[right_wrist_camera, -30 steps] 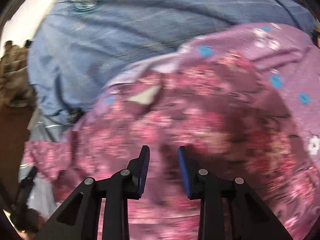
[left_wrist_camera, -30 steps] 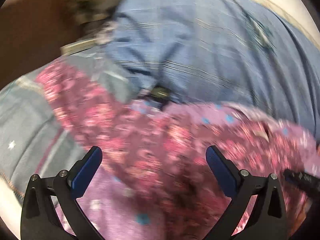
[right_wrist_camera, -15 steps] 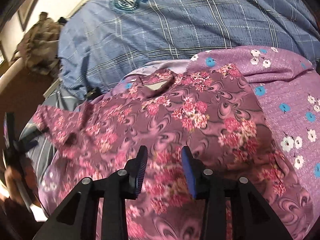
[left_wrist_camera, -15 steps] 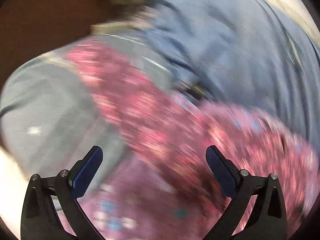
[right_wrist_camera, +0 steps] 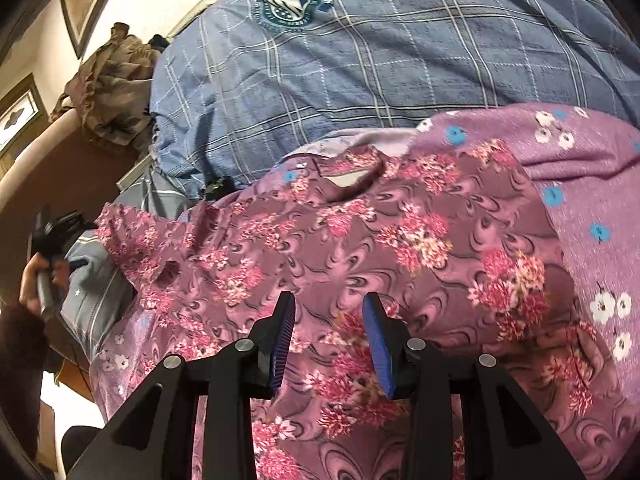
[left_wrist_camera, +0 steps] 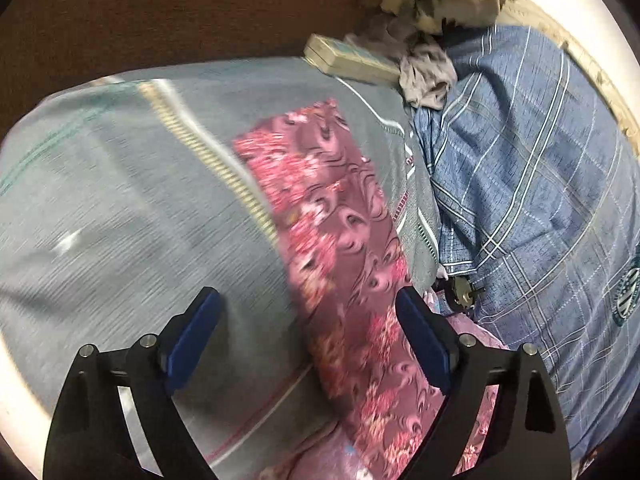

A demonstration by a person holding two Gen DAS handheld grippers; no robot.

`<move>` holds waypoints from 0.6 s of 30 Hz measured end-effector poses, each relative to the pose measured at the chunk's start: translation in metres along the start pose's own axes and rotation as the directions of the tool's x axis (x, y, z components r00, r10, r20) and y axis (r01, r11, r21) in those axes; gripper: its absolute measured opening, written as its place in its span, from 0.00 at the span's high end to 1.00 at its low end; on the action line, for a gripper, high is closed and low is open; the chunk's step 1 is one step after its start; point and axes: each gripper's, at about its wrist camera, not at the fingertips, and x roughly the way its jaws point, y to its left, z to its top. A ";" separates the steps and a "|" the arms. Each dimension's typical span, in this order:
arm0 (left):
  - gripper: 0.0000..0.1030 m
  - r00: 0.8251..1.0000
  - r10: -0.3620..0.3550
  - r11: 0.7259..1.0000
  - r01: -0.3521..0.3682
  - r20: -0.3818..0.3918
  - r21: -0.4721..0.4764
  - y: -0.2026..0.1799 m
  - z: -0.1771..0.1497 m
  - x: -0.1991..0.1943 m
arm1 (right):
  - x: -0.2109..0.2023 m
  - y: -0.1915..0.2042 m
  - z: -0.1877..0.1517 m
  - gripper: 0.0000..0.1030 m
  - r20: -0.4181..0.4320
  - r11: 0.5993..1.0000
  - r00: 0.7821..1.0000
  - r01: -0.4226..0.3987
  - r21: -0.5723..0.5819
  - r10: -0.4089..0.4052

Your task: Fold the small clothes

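Two grippers: both are working over one floral top (right_wrist_camera: 360, 240), spread flat across the centre of the right wrist view, neck opening toward the top of the frame.
Sleeve: it is stretching out toward the left edge of the right wrist view; in the left wrist view the same sleeve (left_wrist_camera: 320, 200) is running as a long pink strip from lower centre up to mid-frame.
Left gripper (left_wrist_camera: 308, 336): jaws have just been narrowing from their widest and are standing wide, nothing pinched; the sleeve is lying below and between them, nearer the right pad.
Right gripper (right_wrist_camera: 329, 340): jaws are standing narrow but apart, hanging over the body of the top; whether the pads are touching cloth I cannot tell.
Doing it well: I judge the sleeve fold is in hand, so the left should be taking the cuff end, upper middle of its frame, and laying it across the body while the right is keeping the body flat.
Underneath: a purple flowered cloth (right_wrist_camera: 580, 168) and a grey sheet (left_wrist_camera: 120, 200) are lying under the top, so a deep pinch risks lifting them too.
Around: a blue checked cover (right_wrist_camera: 400, 60) is filling the top of the frame, a crumpled garment pile (right_wrist_camera: 116, 88) is sitting upper left.
In the way: a small dark object (left_wrist_camera: 460, 296) is resting just right of the left gripper's right pad.
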 end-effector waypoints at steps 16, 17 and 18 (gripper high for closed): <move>0.95 0.999 -0.050 0.997 0.049 0.020 0.052 -0.022 0.025 0.003 | -0.011 -0.026 0.012 0.64 0.053 0.996 0.998 0.022 0.084 -0.027; 0.95 0.998 -0.054 0.996 0.053 0.025 0.071 -0.027 0.024 -0.003 | -0.013 -0.028 0.013 0.64 0.061 0.995 0.998 0.022 0.096 -0.028; 0.95 0.997 -0.062 0.992 0.058 0.039 0.110 -0.039 0.021 -0.017 | -0.016 -0.032 0.014 0.64 0.073 0.994 0.997 0.021 0.110 -0.029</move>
